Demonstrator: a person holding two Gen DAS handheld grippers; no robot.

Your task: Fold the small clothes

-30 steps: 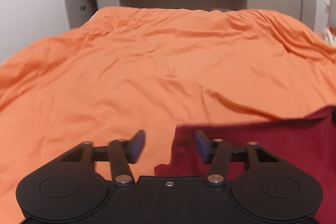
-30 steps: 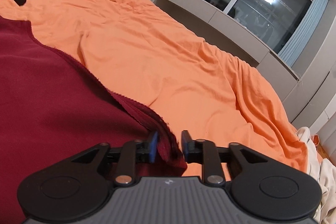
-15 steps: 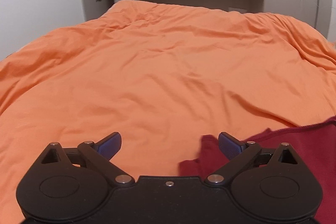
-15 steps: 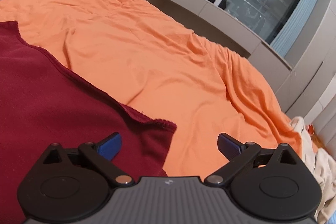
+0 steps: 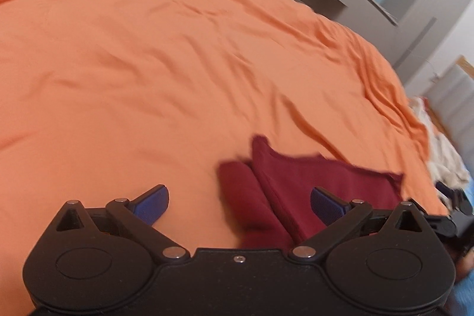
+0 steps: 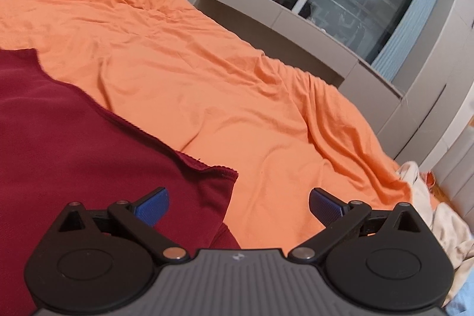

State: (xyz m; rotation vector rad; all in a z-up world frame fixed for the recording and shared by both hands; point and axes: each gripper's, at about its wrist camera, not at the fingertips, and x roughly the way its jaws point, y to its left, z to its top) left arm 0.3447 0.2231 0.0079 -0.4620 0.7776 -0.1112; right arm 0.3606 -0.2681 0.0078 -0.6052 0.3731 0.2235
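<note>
A dark red garment (image 5: 299, 191) lies folded on the orange bed cover (image 5: 148, 64), with a rolled sleeve-like part at its left. My left gripper (image 5: 239, 194) hovers just in front of it. Its jaws are opening wide, the cloth lies below and between them, and the blue pads (image 5: 152, 202) touch nothing. In the right wrist view the same red garment (image 6: 89, 144) fills the lower left, its hemmed corner pointing right. My right gripper (image 6: 238, 195) stands open over that corner, its pads off the cloth.
A heap of pale clothes (image 6: 438, 215) lies past the bed's right edge, also seen as pale clothes (image 5: 441, 150) in the left wrist view. A grey window ledge and cabinets (image 6: 296, 19) run behind the bed. Orange cover stretches far and left.
Both grippers went from nearly shut around the red garment's edge to wide open, letting the cloth drop flat. The left view rolled and swung right. The right gripper drew back slightly.
</note>
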